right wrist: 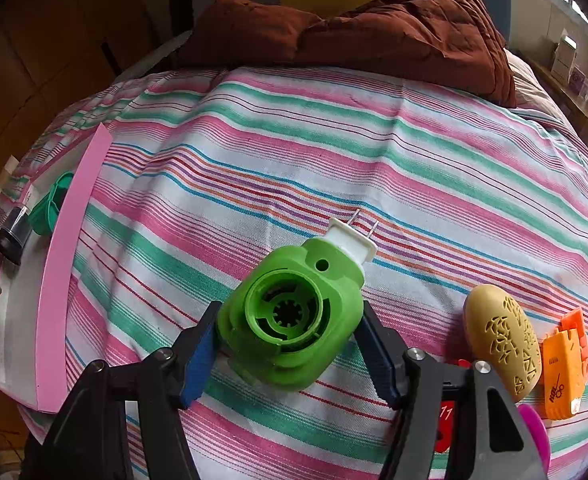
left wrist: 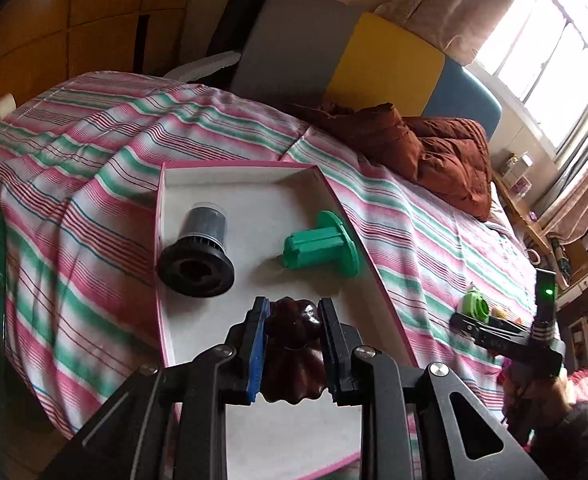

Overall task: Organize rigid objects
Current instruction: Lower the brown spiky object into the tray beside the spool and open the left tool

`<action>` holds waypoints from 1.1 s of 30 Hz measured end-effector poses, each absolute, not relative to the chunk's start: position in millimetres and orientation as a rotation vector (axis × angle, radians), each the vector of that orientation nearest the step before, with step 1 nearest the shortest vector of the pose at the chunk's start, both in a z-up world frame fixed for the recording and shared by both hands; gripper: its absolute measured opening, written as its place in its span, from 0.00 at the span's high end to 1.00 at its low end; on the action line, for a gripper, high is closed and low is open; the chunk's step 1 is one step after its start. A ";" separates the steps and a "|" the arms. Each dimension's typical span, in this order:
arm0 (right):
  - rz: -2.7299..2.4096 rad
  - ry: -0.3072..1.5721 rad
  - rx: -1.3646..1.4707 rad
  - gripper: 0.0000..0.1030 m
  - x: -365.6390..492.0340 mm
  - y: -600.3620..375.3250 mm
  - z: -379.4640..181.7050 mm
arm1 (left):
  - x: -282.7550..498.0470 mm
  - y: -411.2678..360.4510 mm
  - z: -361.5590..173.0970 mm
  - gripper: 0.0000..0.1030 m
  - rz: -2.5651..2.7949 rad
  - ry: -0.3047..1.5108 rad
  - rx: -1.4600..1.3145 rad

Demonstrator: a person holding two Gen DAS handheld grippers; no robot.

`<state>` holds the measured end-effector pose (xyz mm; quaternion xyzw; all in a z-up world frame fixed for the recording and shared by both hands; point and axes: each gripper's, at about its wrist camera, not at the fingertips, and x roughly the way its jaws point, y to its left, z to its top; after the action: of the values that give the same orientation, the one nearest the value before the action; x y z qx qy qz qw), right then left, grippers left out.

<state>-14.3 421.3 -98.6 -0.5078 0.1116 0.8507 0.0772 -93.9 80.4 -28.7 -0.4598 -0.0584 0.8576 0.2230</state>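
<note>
My left gripper [left wrist: 293, 306] is shut on a lumpy dark brown object [left wrist: 290, 360], held over the near end of a white tray with a pink rim [left wrist: 262, 208]. In the tray lie a black cylinder with a clear cap [left wrist: 198, 252] and a teal flanged spool [left wrist: 322, 244]. My right gripper [right wrist: 290, 316] is shut on a green plug-in device [right wrist: 322, 280] with a white two-pin plug, just above the striped bedsheet. In the left wrist view that gripper [left wrist: 474, 320] and the device [left wrist: 476, 306] show to the right of the tray. The tray's pink wall [right wrist: 66, 272] shows at far left in the right wrist view.
Beside the right gripper lie a tan perforated oval piece [right wrist: 502, 344], an orange plastic piece [right wrist: 566, 372], a red item [right wrist: 444, 420] and a magenta round item [right wrist: 534, 432]. A brown quilt [right wrist: 374, 28] is bunched at the head of the bed. Shelves [left wrist: 534, 208] line the right side.
</note>
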 end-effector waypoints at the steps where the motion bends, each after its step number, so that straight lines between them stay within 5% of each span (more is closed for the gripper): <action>1: 2.549 0.333 -1.522 0.36 -14.5 421.4 -98.5 | -101.4 85.1 -34.2 0.76 2.359 -0.155 -1.288; 16: 2.546 0.340 -1.523 0.36 -17.8 418.9 -98.3 | -176.5 128.9 -52.3 0.75 2.470 0.041 -1.250; 19: 2.546 0.337 -1.524 0.36 -19.3 420.0 -98.3 | -174.2 124.6 -45.4 0.58 2.497 0.011 -1.220; 21: 2.545 0.338 -1.524 0.36 -18.7 420.4 -98.2 | -166.4 120.3 -37.7 0.36 2.529 -0.001 -1.188; 33: 2.554 0.301 -1.507 0.36 -15.2 419.2 -98.0 | -89.6 84.7 -19.3 0.27 2.555 -0.012 -1.165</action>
<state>-15.2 419.2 -98.0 -0.5038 0.1005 0.8542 0.0803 -89.6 84.7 -19.3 -0.4091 -0.0043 0.8973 0.1658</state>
